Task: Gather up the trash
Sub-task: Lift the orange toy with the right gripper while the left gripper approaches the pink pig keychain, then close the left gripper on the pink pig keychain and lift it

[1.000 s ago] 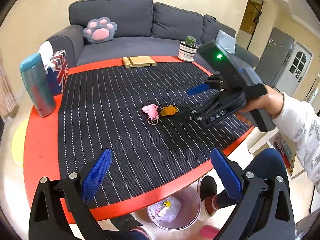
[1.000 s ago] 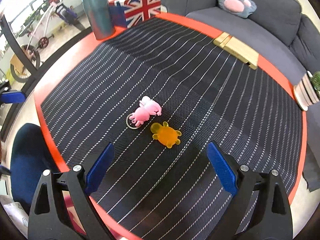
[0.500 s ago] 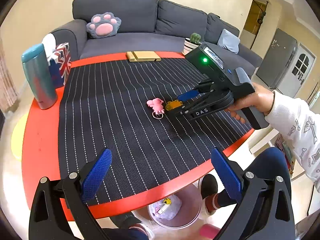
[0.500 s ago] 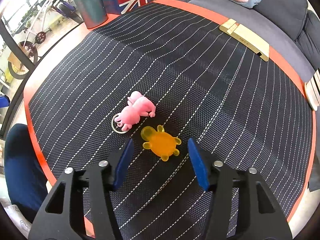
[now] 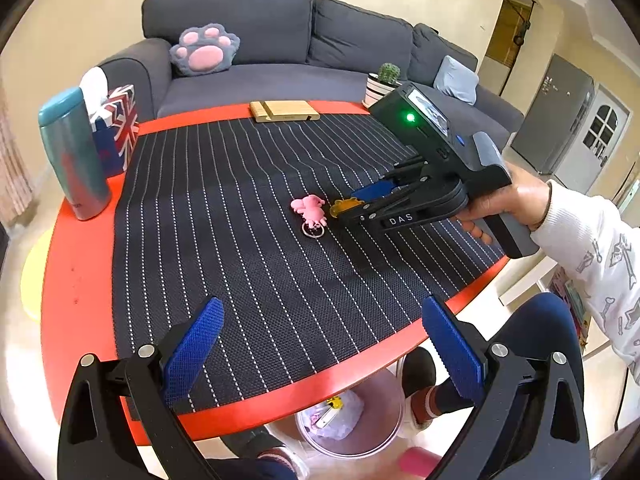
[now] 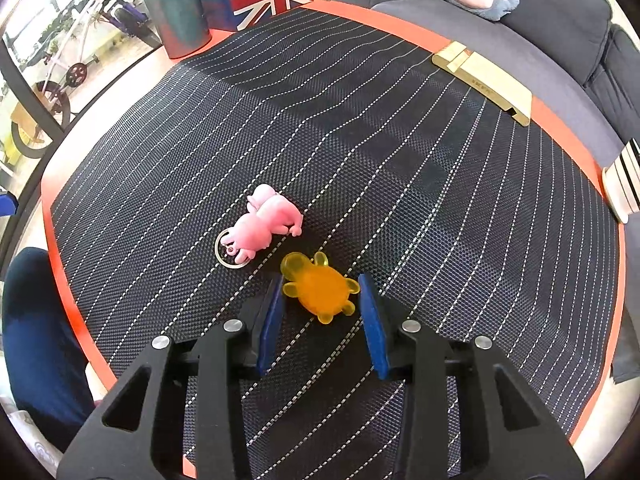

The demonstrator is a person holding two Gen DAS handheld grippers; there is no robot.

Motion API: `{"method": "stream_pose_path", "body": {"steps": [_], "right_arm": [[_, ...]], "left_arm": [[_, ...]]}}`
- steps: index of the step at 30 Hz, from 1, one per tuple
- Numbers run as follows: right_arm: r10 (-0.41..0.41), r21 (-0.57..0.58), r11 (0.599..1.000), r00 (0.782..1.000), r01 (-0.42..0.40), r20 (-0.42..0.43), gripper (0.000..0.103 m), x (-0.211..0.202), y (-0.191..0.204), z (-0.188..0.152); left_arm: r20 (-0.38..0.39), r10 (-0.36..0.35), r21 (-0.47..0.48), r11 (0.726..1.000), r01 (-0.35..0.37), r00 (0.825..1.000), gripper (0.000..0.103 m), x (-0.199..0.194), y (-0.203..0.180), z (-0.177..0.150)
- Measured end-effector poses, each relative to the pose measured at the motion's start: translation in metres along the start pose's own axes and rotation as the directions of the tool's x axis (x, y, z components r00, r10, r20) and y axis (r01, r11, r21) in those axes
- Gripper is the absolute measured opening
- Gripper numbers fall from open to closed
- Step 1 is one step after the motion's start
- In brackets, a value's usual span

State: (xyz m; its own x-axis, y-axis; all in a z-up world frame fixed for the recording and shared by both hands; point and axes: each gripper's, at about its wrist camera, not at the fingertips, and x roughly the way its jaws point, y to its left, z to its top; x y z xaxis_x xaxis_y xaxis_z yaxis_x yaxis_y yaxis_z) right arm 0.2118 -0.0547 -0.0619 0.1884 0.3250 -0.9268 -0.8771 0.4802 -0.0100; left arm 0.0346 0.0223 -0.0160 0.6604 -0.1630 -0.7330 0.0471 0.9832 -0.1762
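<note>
The left wrist view covers the whole scene: a grey sofa (image 5: 280, 40) beyond the round red table (image 5: 80, 248), the striped black mat (image 5: 240, 200) on it, and a clear waste bin (image 5: 352, 420) on the floor under the near table edge, below and between the left gripper's fingers. The bin holds a few small items – too small to identify. The right wrist view shows none of the bin; it shows a bicycle (image 6: 80, 52) outside, to the far left, which the left view lacks.

The left gripper (image 5: 320, 344) hovers at the near edge of the mat with its blue pads wide apart and nothing between them. Ahead and to its right, the right gripper (image 5: 348, 210) lies low over the mat, held by a hand (image 5: 516, 204) in a white patterned sleeve.

In the right wrist view the right gripper (image 6: 320, 312) has its pads narrowed around the orange turtle toy (image 6: 320, 292). The left pad touches or nearly touches the toy's foreleg; a thin gap shows at the right pad – whether the toy is gripped cannot be confirmed. In the left view the toy (image 5: 342, 206) is mostly hidden behind the finger.

Just ahead and left of the right gripper lies the pink pig keychain (image 6: 264, 228), its metal ring toward the near left, apart from the turtle.

A teal tumbler (image 5: 74, 152), a flag-printed tissue box (image 5: 120, 124) and a wooden block (image 5: 284, 111) stand at the far side; the striped pot (image 6: 622, 180) is cut off at the right edge.
</note>
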Motion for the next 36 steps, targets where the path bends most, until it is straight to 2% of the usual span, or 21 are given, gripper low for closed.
{"method": "stream_pose_path", "body": {"steps": [15, 27, 36], "right_arm": [[0.017, 0.145, 0.989, 0.995, -0.031, 0.097, 0.037, -0.04, -0.017, -0.014], [-0.004, 0.216, 0.976, 0.991, -0.026, 0.136, 0.037, -0.067, -0.034, -0.041], [-0.016, 0.253, 0.967, 0.989, -0.022, 0.145, 0.037, -0.075, -0.045, -0.056]], "left_arm": [[0.007, -0.005, 0.051, 0.999, 0.005, 1.0, 0.095, 0.015, -0.004, 0.041], [-0.075, 0.025, 0.01, 1.0, -0.024, 0.997, 0.095, 0.06, 0.0, 0.081], [-0.18, 0.097, -0.019, 0.995, -0.102, 0.979, 0.095, 0.106, 0.002, 0.095]]}}
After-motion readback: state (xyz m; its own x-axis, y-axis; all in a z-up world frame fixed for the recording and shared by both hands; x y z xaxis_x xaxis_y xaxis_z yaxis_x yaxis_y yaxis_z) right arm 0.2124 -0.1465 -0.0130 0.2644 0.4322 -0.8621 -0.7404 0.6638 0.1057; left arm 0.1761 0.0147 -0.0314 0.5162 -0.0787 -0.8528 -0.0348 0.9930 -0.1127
